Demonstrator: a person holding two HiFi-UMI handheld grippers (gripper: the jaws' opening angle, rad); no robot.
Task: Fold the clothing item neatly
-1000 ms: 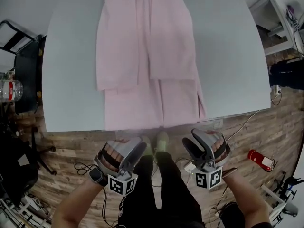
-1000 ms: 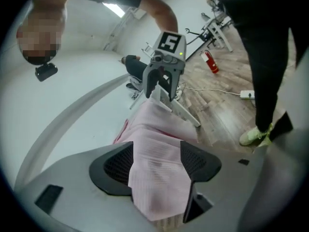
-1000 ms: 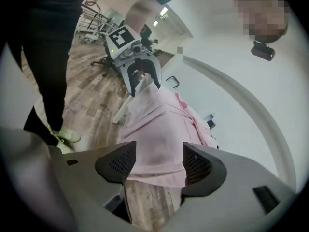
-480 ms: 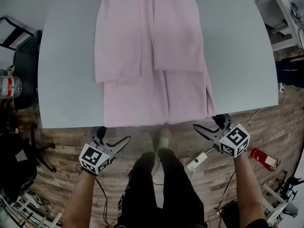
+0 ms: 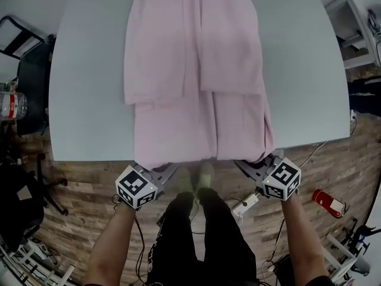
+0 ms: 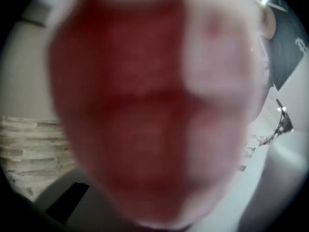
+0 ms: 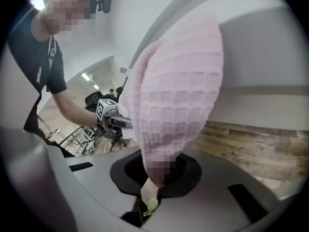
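A long pink garment [image 5: 196,70] lies lengthwise on the pale grey table [image 5: 89,100], with its sides folded inward and its near hem hanging over the front edge. My left gripper [image 5: 164,170] is at the hem's left corner and shut on the cloth. Blurred pink fabric [image 6: 145,105] fills the left gripper view. At the hem's right corner, my right gripper [image 5: 250,167] has its jaws closing on the fabric. In the right gripper view, the waffle-textured cloth [image 7: 178,95] runs down into the pinch of the right gripper [image 7: 154,187]. The left gripper [image 7: 108,117] shows beyond it.
A black chair [image 5: 30,82] and a water bottle [image 5: 11,107] stand left of the table. A white shelf unit [image 5: 357,22] is at the far right. On the wood floor lie a red object [image 5: 327,201], a white power strip [image 5: 247,204] and cables. The person's legs [image 5: 196,231] are at the table's front.
Both grippers have risen from below the table edge to the garment's near hem corners. Their jaws, open before, have come together on the cloth.
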